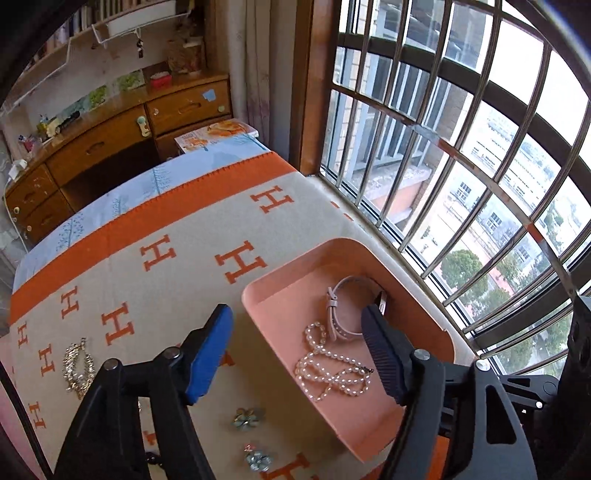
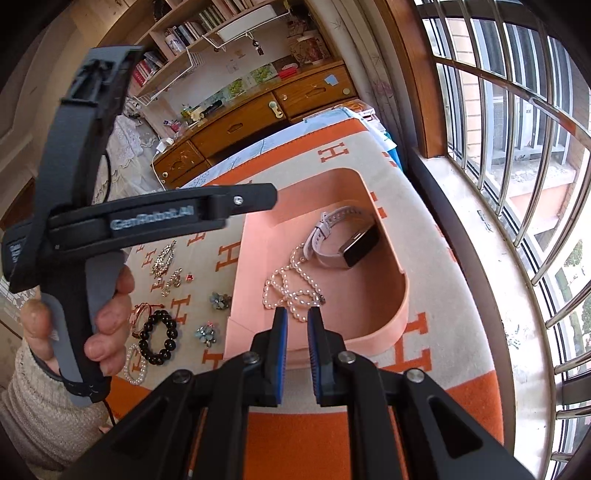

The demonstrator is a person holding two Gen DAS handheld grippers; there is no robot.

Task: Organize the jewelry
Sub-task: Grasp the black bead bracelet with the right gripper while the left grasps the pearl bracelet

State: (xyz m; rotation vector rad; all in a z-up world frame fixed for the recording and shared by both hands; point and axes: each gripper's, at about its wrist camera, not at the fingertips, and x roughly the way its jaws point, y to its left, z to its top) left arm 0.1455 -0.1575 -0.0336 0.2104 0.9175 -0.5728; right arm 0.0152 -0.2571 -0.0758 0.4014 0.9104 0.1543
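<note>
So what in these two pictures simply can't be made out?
- Watch face: left wrist view, hidden behind the left claw's right finger; shows in the right view.
- Small pieces beside the black bead bracelet: too small to identify.
- Left edge of the jewelry spread: right wrist view, covered by the hand and its handle.
- Book titles: too small.

Pearl necklace [image 1: 332, 369] and watch [image 2: 347, 240] crowd tray [image 2: 391, 317].

blanket [image 1: 177, 221] with orange h pattern covers the surface. wooden desk [image 1: 110, 136] with drawers behind it. bookshelf [image 2: 192, 33] above. barred window [image 1: 461, 147] alongside. curtain [image 1: 255, 74] beside frame.
</note>
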